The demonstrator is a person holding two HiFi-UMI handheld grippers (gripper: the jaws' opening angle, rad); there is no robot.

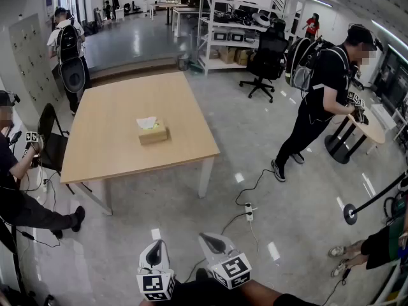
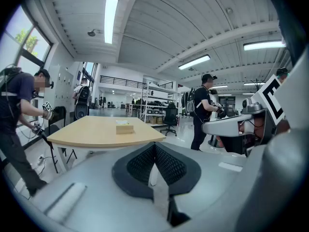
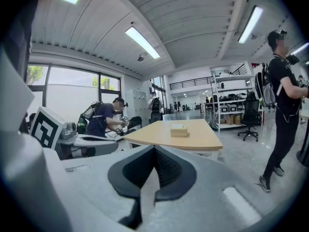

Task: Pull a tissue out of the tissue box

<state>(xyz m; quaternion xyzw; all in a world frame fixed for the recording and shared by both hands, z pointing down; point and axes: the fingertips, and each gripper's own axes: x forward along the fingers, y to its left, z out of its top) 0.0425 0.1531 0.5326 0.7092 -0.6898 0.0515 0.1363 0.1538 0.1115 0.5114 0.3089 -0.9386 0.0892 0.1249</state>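
Observation:
A tan tissue box (image 1: 153, 132) with a white tissue poking from its top sits near the middle of a light wooden table (image 1: 115, 116). It also shows far ahead in the left gripper view as the tissue box (image 2: 124, 126) and in the right gripper view as the tissue box (image 3: 179, 130). My left gripper (image 1: 153, 255) and right gripper (image 1: 213, 241) hang side by side at the bottom of the head view, well short of the table. Both are shut with nothing between their pads; the left gripper (image 2: 154, 148) and right gripper (image 3: 154, 152) show closed jaws.
A person sits at the table's left by a black chair (image 1: 51, 136). Another person (image 1: 322, 97) with a backpack walks on the right near a small round table (image 1: 366, 129). A power strip and cable (image 1: 248, 211) lie on the floor ahead. Shelving (image 1: 239, 24) stands behind.

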